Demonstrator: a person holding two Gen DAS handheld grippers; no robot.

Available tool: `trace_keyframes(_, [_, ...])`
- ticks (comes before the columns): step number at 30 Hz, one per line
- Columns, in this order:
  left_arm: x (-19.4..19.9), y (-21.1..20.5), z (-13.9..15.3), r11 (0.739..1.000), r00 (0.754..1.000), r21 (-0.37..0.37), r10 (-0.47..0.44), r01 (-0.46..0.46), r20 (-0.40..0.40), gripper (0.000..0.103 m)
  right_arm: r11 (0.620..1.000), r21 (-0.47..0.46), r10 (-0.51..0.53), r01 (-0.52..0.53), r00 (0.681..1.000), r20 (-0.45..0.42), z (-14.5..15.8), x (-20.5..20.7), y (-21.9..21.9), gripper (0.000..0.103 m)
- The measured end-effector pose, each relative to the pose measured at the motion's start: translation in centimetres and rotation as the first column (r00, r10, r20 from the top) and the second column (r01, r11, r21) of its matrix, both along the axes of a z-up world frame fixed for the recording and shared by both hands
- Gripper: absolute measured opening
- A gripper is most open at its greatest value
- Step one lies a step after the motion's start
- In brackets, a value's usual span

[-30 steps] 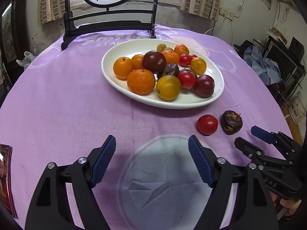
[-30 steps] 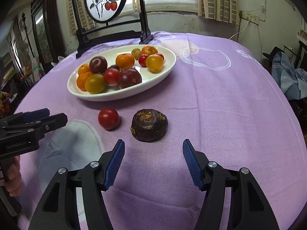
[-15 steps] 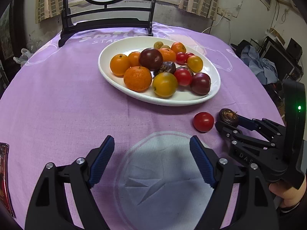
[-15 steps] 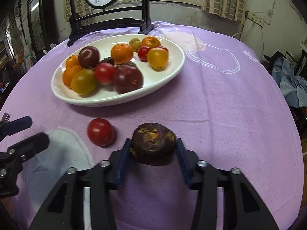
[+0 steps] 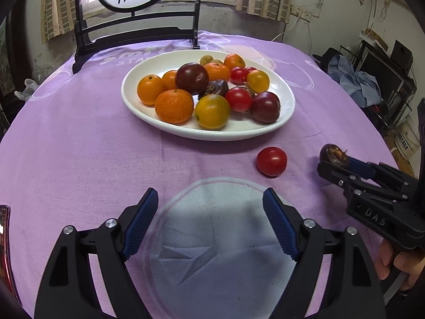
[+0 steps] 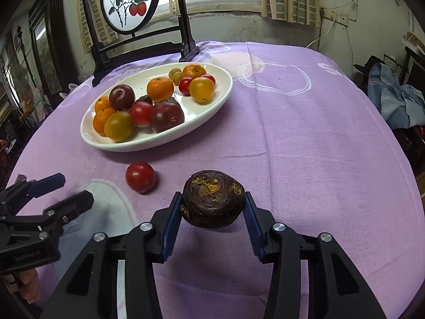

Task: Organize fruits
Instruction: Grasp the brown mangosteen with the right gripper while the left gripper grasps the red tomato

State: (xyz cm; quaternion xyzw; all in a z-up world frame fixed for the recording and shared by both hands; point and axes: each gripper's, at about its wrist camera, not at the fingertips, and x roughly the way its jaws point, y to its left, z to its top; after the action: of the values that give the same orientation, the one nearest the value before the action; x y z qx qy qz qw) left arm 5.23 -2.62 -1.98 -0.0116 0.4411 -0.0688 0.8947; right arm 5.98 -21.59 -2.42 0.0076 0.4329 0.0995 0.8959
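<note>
A round table under a purple cloth (image 5: 79, 138) fills both views, its edge curving down on the right toward a cluttered floor with blue clothes (image 6: 398, 101) and on the left toward dark furniture. At the far edge stands a dark wooden screen (image 6: 127, 2) with a round painted panel; its feet rest on the cloth just behind the plate. The white oval plate (image 5: 287, 106) sits past the table's middle and holds oranges, yellow, red and dark fruits crowded toward its left and centre, with a bare strip of white along its near right rim. Wide bare cloth lies to the right of the plate in the right wrist view, and another broad stretch to its left in the left wrist view. A pale printed disc (image 5: 220, 239) marks the cloth near the front edge, under the left gripper (image 5: 209, 220), whose jaws are spread wide with nothing between them; it hangs over that disc, well apart from the plate. The right gripper (image 6: 212, 207) pinches a dark brown chestnut (image 6: 213, 199) between its blue pads (image 6: 172, 223); a shadow beneath suggests it is just clear of the cloth, between the plate and the front edge. A red tomato (image 6: 140, 176) lies on the cloth just left of the chestnut, near the plate's near rim, touching neither.
</note>
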Motion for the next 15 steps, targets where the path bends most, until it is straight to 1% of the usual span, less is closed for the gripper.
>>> trace_keyframes(3, [0.0, -0.6, -0.3, 1.000, 1.000, -0.012, -0.025, 0.025, -0.008, 0.079, 1.000, -0.001, 0.006, -0.006, 1.000, 0.031, 0.7, -0.3, -0.2, 0.046])
trace_keyframes(7, [0.3, -1.6, -0.6, 1.000, 1.000, 0.002, -0.020, 0.020, -0.022, 0.078, 1.000, 0.012, -0.019, 0.018, 0.999, 0.048, 1.4, -0.4, -1.2, 0.046])
trace_keyframes(11, [0.9, -3.7, -0.9, 0.998, 0.999, 0.049, -0.047, 0.048, -0.020, 0.078, 0.999, 0.046, -0.032, 0.029, 0.997, 0.074, 2.5, -0.9, -2.0, 0.046])
trace_keyframes(14, [1.8, -5.5, -1.4, 0.993, 0.997, 0.095, -0.064, 0.067, -0.030, 0.071, 0.998, 0.064, -0.030, 0.023, 0.994, 0.108, 3.5, -1.5, -2.3, 0.046])
trace_keyframes(15, [2.1, -6.0, -1.6, 0.992, 0.997, 0.104, -0.071, 0.074, -0.035, 0.066, 0.998, 0.067, -0.030, 0.023, 0.993, 0.114, 3.7, -1.6, -2.3, 0.046])
